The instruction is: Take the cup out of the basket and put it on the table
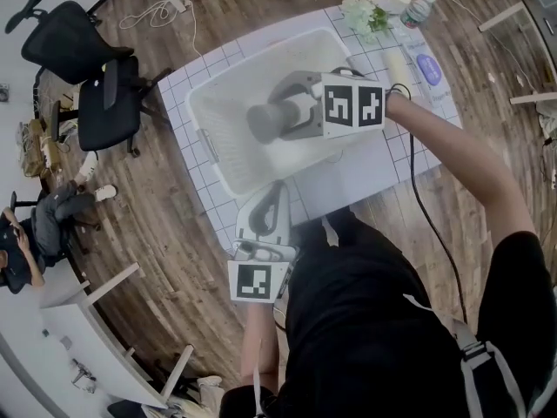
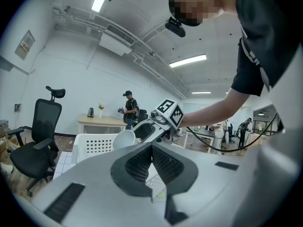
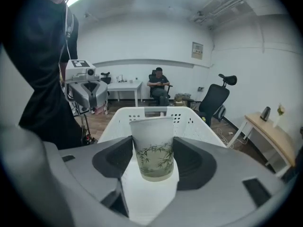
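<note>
A white paper cup (image 3: pixel 152 148) with a green bamboo print stands upright between the jaws of my right gripper (image 3: pixel 152 161), which is shut on it. In the head view that gripper (image 1: pixel 277 120) holds the cup (image 1: pixel 260 122) over the inside of the white perforated basket (image 1: pixel 218 116). The cup's base hangs above the basket floor (image 3: pixel 147 188). My left gripper (image 1: pixel 264 209) rests at the table's near edge, pointing toward the basket, with its jaws shut on nothing. In the left gripper view the cup (image 2: pixel 124 138) shows beyond the shut left gripper (image 2: pixel 152 148).
The basket fills the left half of the white gridded table (image 1: pixel 374 168). At the table's far right are a flower bunch (image 1: pixel 361 14), a water bottle (image 1: pixel 418 9) and a purple-labelled item (image 1: pixel 428 66). A black office chair (image 1: pixel 96 85) stands left of the table.
</note>
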Available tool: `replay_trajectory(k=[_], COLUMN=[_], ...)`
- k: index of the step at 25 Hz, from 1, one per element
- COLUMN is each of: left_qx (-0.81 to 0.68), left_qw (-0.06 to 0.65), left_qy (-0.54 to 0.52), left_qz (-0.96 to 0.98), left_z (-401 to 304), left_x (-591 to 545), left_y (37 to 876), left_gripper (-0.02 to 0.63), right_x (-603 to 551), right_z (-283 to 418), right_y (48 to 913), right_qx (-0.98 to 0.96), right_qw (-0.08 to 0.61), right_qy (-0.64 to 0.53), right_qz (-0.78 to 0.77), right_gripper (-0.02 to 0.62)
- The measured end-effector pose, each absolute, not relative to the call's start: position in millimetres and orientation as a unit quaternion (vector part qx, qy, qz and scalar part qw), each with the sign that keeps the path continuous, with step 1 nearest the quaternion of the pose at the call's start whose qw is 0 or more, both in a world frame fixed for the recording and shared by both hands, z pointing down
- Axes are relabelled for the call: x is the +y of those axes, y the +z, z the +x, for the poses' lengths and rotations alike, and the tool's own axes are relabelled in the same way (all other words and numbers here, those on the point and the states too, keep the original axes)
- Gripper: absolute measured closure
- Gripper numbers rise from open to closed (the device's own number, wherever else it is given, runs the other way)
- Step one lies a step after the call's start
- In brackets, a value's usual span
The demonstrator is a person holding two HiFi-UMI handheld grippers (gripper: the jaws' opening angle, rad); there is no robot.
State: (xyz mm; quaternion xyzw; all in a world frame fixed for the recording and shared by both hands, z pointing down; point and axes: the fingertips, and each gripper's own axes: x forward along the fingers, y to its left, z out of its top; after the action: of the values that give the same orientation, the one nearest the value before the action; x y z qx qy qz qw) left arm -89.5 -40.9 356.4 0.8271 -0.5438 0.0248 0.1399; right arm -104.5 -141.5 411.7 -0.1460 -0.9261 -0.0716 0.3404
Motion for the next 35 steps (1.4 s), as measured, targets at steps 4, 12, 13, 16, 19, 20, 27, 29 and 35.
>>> replay_trajectory(k=[4, 12, 13, 16, 19, 20, 27, 29, 35], left_qx=[-0.543, -0.543, -0.543, -0.543, -0.543, -0.543, -0.544, -0.544, -0.546], left_qw=[0.119, 0.102, 0.1, 0.098, 0.095, 0.094, 0.097, 0.099, 0.112], left_qy=[0.029, 0.03, 0.031, 0.033, 0.031, 0.03, 0.023, 0.022, 0.022], left_qz=[0.831, 0.833, 0.833, 0.833, 0.834, 0.834, 0.833, 0.833, 0.83], left_z=[-92.0, -93.0, -92.5, -89.1, -86.2, -85.4, -70.1, -63.2, -39.4], left_x=[-44.4, -50.1, -50.0, -48.2, -46.8, -46.2, -42.9, -40.9, -35.3], left_y=[350.0, 337.4, 336.0, 333.4, 330.5, 329.6, 321.4, 319.9, 323.7], left_gripper=[0.597, 0.597, 0.597, 0.597, 0.597, 0.597, 0.597, 0.597, 0.597], right_x=[-136.1, -114.7, -111.8, -104.4, -99.8, -97.9, -80.1, -77.1, -68.4], right_z=[-101.3, -89.3, -87.0, -75.5, -63.1, -59.6, -28.2, -18.0, 11.3], right_y=[389.4, 351.0, 345.7, 328.4, 313.9, 308.9, 280.0, 279.9, 290.0], right_qx=[-0.944, -0.971, -0.973, -0.982, -0.988, -0.989, -0.991, -0.99, -0.987], right_qw=[0.306, 0.231, 0.222, 0.188, 0.151, 0.14, 0.054, 0.052, 0.041], right_qy=[-0.044, -0.009, -0.004, 0.01, 0.031, 0.041, 0.091, 0.088, 0.098], right_qz=[-0.117, -0.063, -0.056, -0.03, 0.001, 0.013, 0.075, 0.093, 0.122], right_gripper=[0.319, 0.319, 0.319, 0.319, 0.32, 0.32, 0.32, 0.32, 0.321])
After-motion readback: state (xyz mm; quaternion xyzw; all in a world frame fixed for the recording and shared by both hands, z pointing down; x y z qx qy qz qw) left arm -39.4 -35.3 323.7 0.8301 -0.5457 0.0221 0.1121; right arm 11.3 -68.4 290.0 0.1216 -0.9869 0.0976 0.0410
